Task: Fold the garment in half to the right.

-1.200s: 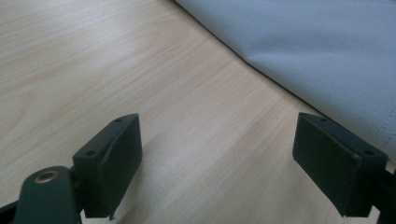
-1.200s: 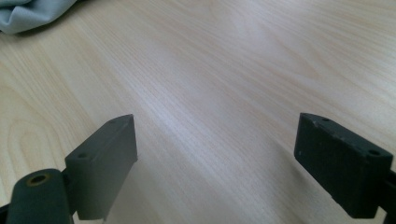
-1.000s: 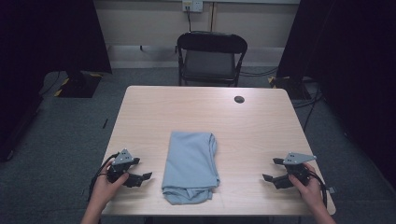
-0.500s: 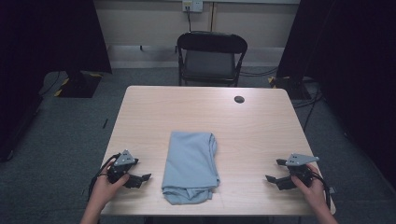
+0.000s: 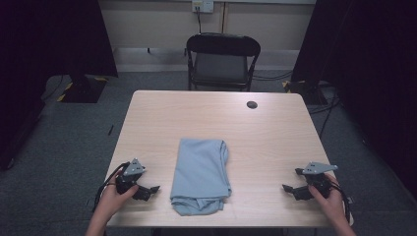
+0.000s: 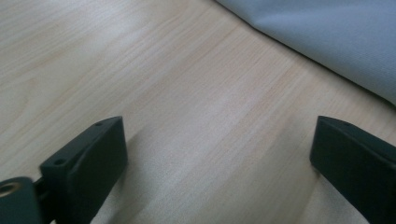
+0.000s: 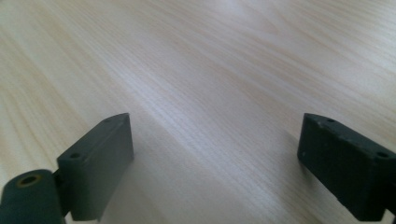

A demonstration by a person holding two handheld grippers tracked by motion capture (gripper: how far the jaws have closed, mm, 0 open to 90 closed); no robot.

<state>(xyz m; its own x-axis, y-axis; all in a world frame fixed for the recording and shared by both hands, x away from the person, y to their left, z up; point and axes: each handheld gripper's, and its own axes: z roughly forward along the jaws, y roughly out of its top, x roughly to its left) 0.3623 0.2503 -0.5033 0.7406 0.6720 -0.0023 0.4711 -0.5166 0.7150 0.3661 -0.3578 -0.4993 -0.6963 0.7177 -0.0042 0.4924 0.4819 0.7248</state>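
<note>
Both claws sit parted and empty, the left gripper (image 5: 147, 189) having just opened wider with nothing between its jaws. The folded cloth (image 5: 200, 174) lies between it and the right gripper (image 5: 294, 189), so I'd guess the next move is reaching in for an edge.

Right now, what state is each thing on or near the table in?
Light blue cloth: folded, lying flat on the table, untouched.
Left tool: open, empty, its jaws have just been opening, beside the cloth.
Right tool: open, empty, low over bare wood.
Small black disc: lying near the far edge.
Folding chair: unfolded, unoccupied.
</note>
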